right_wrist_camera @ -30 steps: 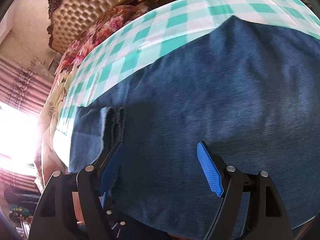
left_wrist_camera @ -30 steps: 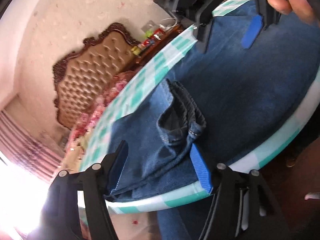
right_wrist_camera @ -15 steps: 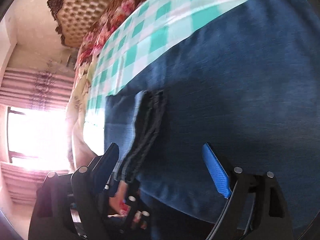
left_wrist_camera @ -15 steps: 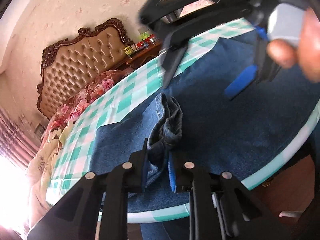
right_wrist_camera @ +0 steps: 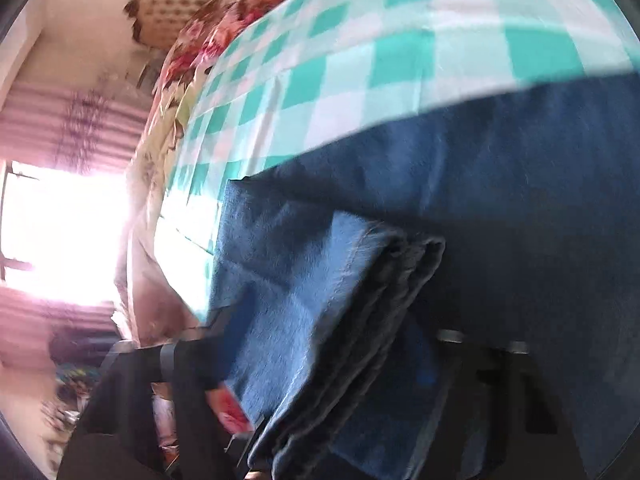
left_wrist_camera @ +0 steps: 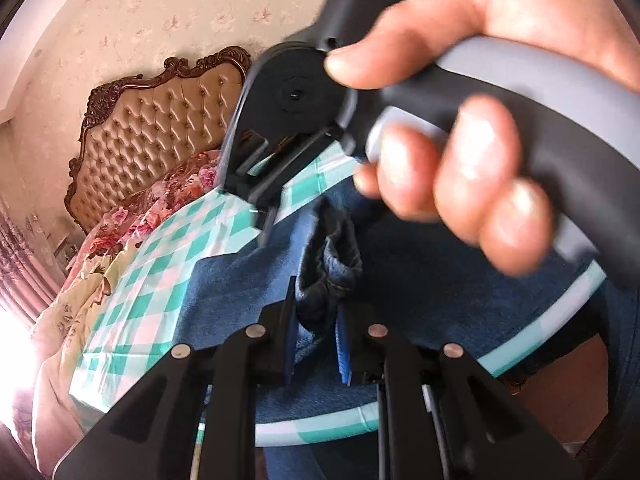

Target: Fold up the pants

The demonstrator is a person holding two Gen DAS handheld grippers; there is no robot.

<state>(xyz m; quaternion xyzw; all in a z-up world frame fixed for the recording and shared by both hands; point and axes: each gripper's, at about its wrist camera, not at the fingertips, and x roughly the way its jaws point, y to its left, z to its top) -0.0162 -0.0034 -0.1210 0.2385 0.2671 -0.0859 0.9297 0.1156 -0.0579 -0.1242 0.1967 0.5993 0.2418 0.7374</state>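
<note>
In the left wrist view, the left gripper (left_wrist_camera: 316, 344) is clamped on a bunched fold of the blue denim pants (left_wrist_camera: 420, 280), the cloth pinched between its 2 blue pads at the near rim of the tabletop (left_wrist_camera: 540, 344). The pants lie spread over the teal-and-white checked cloth (left_wrist_camera: 160, 280) that covers the round tabletop. Just past the fold, a hand (left_wrist_camera: 460, 152) fills the upper right, wrapped around the grey and black handle of the right gripper (left_wrist_camera: 264, 224), whose dark tip comes down to the denim. The right wrist view is blurred: the right gripper's jaws are closing, with a thick folded edge of the pants (right_wrist_camera: 352, 320) lying between its dark fingers; whether the pads press on it I cannot tell. Beyond the tabletop stands a bed (left_wrist_camera: 120, 220) with a floral cover and a tufted headboard (left_wrist_camera: 160, 128).
</note>
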